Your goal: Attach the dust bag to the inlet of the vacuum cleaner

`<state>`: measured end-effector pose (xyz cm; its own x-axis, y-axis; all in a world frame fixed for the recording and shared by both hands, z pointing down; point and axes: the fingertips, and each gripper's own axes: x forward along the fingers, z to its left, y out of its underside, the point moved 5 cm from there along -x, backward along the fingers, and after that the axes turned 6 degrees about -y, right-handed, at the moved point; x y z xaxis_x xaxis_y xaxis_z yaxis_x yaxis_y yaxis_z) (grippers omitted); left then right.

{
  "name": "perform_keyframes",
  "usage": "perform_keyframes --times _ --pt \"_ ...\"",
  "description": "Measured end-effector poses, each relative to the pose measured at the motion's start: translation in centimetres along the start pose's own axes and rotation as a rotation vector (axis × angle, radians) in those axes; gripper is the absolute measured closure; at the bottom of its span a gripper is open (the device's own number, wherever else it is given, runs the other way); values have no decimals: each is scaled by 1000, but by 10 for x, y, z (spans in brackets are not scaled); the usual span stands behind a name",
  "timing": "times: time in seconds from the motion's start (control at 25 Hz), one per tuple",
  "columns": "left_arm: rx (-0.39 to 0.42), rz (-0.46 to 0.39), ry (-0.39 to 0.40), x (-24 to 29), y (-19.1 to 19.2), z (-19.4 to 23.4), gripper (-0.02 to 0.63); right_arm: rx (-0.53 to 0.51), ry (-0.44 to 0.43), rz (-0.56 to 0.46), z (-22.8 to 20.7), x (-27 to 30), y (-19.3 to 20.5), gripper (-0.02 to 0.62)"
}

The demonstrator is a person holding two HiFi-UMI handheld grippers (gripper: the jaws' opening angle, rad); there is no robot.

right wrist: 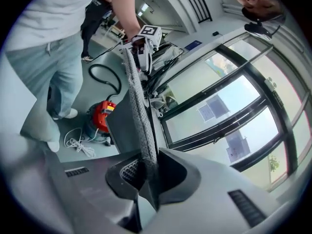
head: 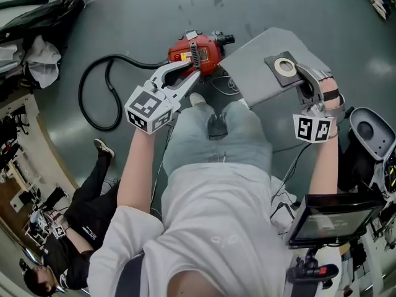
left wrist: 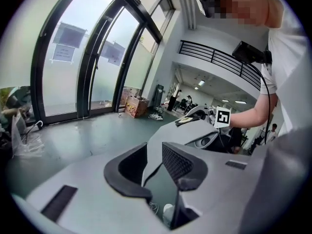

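Right gripper (right wrist: pixel 145 172) is clamped on the dust bag (head: pixel 253 70) near its collar (head: pixel 285 65), left gripper (left wrist: pixel 155 165) open at the far corner. Bag's up by the vacuum cleaner (head: pixel 197 51). Looks light and floppy, so we'd grab by that stiff collar.

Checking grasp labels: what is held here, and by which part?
The right gripper clamps the grey dust bag by its edge beside the collar; the left gripper is open.
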<state>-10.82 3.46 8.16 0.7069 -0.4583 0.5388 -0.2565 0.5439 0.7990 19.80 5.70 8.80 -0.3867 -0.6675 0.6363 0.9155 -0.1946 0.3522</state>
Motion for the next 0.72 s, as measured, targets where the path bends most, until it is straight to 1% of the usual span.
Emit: perform_keyframes --times 0.16,0.28,0.36,0.48,0.56,0.6,0.72 --pt "26 -1 32 62 45 40 520 -70 -54 54 53 57 50 552" --pt "42 -35 56 115 77 66 522 -100 -85 83 100 124 90 552" --pt "58 -50 97 151 98 75 522 -117 -102 90 136 170 111 552" --pt "132 -16 144 201 130 87 522 -134 -118 60 184 235 129 552" --pt "178 -2 166 228 142 98 522 -150 -123 23 210 277 136 552" --pt "182 -1 187 238 146 103 522 -161 -123 4 220 297 140 552" --pt "172 20 287 260 158 107 522 -196 -120 -44 246 344 148 552"
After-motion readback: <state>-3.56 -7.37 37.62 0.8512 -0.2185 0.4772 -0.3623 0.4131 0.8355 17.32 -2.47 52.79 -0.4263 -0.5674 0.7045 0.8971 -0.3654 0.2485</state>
